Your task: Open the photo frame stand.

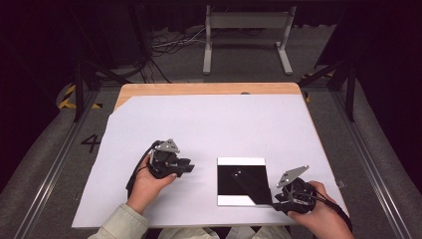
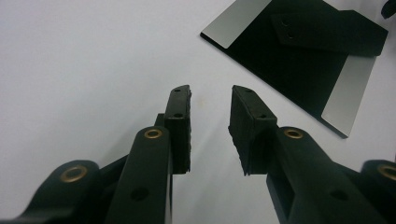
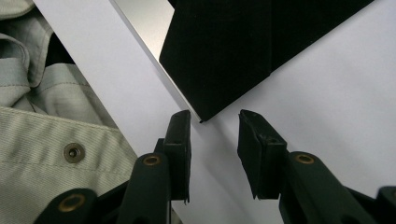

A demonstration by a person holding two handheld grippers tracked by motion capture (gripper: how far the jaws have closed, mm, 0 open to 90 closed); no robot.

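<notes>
Black-and-silver square panel (image 1: 241,180) lay flat on the white sheet (image 1: 209,124) covering the wooden table (image 1: 209,88), toward your near right, with bright strips along its far and near edges and a darker flap (image 1: 251,188) folded diagonally across it. You held your right gripper (image 1: 279,199) at the panel's near right corner; in the right gripper view that corner (image 3: 201,119) pointed into the gap between the jaws, which stood partly apart with nothing pressed between the pads. Your left gripper (image 1: 188,167) hovered over bare sheet well to the left of the panel, jaws likewise parted and empty, the panel (image 2: 299,60) visible ahead of it in the left gripper view.

Judging by its look, the panel was thin, stiff and light, more like a card or folder than anything heavy, and its smooth face would likely slide on the sheet if pushed rather than pinched. Lying flush, it offered little edge to catch, so the corner nearest your right gripper, or the free edge of the folded flap, looked the best place to take hold. A gentle pinch seemed enough; a hard one might crease it.
</notes>
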